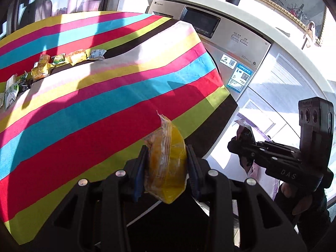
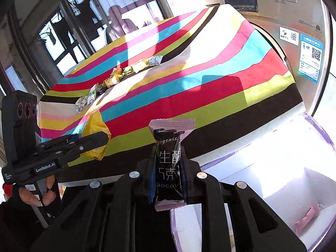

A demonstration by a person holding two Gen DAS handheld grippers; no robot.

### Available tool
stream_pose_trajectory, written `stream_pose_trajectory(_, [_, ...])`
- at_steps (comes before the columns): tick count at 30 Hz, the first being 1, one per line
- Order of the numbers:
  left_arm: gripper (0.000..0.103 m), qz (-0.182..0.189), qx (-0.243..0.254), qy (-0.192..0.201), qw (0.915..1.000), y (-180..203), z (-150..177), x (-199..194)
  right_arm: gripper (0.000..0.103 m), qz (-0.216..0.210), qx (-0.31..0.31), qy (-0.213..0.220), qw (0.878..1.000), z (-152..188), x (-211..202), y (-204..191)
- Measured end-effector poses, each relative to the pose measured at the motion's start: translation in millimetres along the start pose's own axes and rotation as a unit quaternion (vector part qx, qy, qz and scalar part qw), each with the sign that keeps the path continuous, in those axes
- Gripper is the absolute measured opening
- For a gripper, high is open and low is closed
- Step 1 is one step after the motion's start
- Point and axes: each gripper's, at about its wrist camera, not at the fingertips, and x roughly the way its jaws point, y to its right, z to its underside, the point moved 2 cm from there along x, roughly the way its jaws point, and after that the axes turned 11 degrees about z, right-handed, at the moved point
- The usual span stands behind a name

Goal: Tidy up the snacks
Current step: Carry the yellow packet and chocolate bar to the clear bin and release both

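My left gripper [image 1: 166,157] is shut on a yellow snack packet [image 1: 168,168] and holds it above the near edge of the striped tablecloth [image 1: 105,105]. The left gripper also shows in the right wrist view [image 2: 92,138], with the yellow snack packet [image 2: 95,126] in it. My right gripper [image 2: 168,163] is shut on a black chocolate bar wrapper with pink ends [image 2: 168,163], held upright above a white box [image 2: 273,168]. The right gripper shows in the left wrist view [image 1: 241,140] off the table's right side. A row of several yellow and green snack packets [image 1: 48,65] lies at the far left of the cloth.
A washing machine [image 1: 231,48] stands behind the table on the right. The white box with a lilac rim [image 2: 313,121] sits low at the right and holds a pink packet [image 2: 308,216]. Windows [image 2: 63,42] lie beyond the table's far side.
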Motion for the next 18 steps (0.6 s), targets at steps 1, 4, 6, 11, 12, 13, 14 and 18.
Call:
stream_pose_trajectory(1, [0.036,0.008,0.013,-0.005,0.9999,9.4,0.2,4.8,0.018,0.009,0.001,0.002,1.000,-0.3,-1.1,4.6])
stream_pose_trajectory(4, [0.036,0.039,0.051,-0.025,0.9976,36.6,2.5,21.7,0.018,0.046,-0.003,0.004,0.999,-0.6,-4.0,18.4])
stream_pose_trajectory(6, [0.036,0.055,0.073,-0.040,0.9950,52.4,4.6,34.1,0.018,0.071,-0.008,-0.001,0.997,-0.5,-4.8,28.2])
stream_pose_trajectory(11, [0.036,0.090,0.129,-0.069,0.9851,94.4,8.6,60.2,0.019,0.131,-0.011,-0.021,0.991,2.2,-7.0,57.2])
stream_pose_trajectory(12, [0.036,0.095,0.140,-0.073,0.9829,102.1,8.6,65.1,0.019,0.143,-0.011,-0.025,0.989,3.5,-7.7,63.6])
stream_pose_trajectory(13, [0.036,0.099,0.149,-0.077,0.9808,109.0,9.0,69.4,0.019,0.156,-0.012,-0.027,0.987,4.7,-8.2,69.9])
stream_pose_trajectory(14, [0.036,0.105,0.157,-0.080,0.9787,115.9,9.6,73.8,0.019,0.166,-0.012,-0.028,0.986,5.8,-8.9,75.0])
stream_pose_trajectory(18, [0.043,0.158,0.146,-0.086,0.9728,126.4,7.5,89.8,0.024,0.236,-0.003,-0.044,0.971,9.1,-9.6,98.0])
